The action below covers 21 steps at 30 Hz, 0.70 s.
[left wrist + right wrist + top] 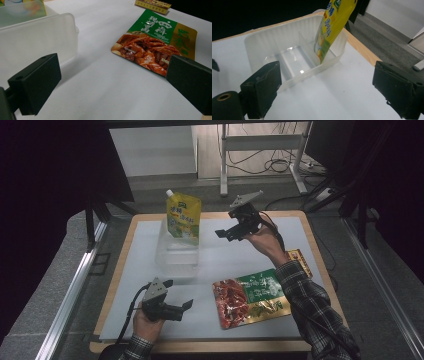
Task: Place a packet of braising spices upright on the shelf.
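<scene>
Risk: yellow pouch (329,27) leans in my clear bin (294,57); both tools, right (235,231) and left (182,307), gape empty; a brush could topple it.

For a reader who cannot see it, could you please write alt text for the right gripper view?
A yellow spouted pouch stands tilted in a clear plastic divided bin on a white table. The open right gripper frames them with its black jaws.

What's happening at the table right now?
A person holds two grippers, both open and empty. The right gripper hovers beside the clear bin, where a yellow spout pouch already stands upright. The left gripper sits low, facing the green-and-red food packet lying flat on the white mat.
</scene>
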Each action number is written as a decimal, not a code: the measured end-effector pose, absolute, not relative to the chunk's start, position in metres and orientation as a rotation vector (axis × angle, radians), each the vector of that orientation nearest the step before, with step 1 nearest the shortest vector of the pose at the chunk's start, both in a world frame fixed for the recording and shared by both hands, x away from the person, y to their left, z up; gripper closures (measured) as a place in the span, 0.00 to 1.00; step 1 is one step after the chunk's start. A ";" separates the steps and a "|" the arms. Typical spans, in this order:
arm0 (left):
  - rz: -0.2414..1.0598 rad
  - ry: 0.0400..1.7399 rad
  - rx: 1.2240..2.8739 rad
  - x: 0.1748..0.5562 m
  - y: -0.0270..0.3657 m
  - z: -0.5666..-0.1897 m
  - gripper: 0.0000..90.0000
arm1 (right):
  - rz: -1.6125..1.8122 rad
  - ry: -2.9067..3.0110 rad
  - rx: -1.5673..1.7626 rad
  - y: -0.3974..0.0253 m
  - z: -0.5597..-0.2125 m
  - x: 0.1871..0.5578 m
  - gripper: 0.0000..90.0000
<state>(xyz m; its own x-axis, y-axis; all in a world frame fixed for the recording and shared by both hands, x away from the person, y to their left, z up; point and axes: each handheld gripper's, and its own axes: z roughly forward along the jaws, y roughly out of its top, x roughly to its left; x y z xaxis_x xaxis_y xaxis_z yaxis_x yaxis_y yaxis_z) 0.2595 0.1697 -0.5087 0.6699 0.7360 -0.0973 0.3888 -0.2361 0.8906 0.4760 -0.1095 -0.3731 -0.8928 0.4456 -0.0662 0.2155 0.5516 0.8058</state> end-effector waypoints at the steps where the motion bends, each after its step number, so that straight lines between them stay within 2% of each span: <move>1: 0.422 0.888 1.856 0.260 0.170 -0.509 0.00 | 1.265 2.528 0.550 -0.111 -0.374 0.474 0.08; 12: 0.410 0.888 1.859 0.260 0.169 -0.509 0.00 | 1.246 2.575 0.567 -0.123 -0.392 0.454 0.02; 21: 0.408 0.884 1.859 0.259 0.168 -0.509 0.00 | 1.287 2.547 0.610 -0.136 -0.399 0.436 0.01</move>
<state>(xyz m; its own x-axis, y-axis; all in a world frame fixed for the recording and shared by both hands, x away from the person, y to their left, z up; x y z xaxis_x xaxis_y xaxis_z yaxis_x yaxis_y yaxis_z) 0.2595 0.1684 -0.5093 0.6762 0.7292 -0.1050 0.3930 -0.2365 0.8886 0.4358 -0.1365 -0.3992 -0.8887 0.4583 -0.0117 0.2625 0.5296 0.8066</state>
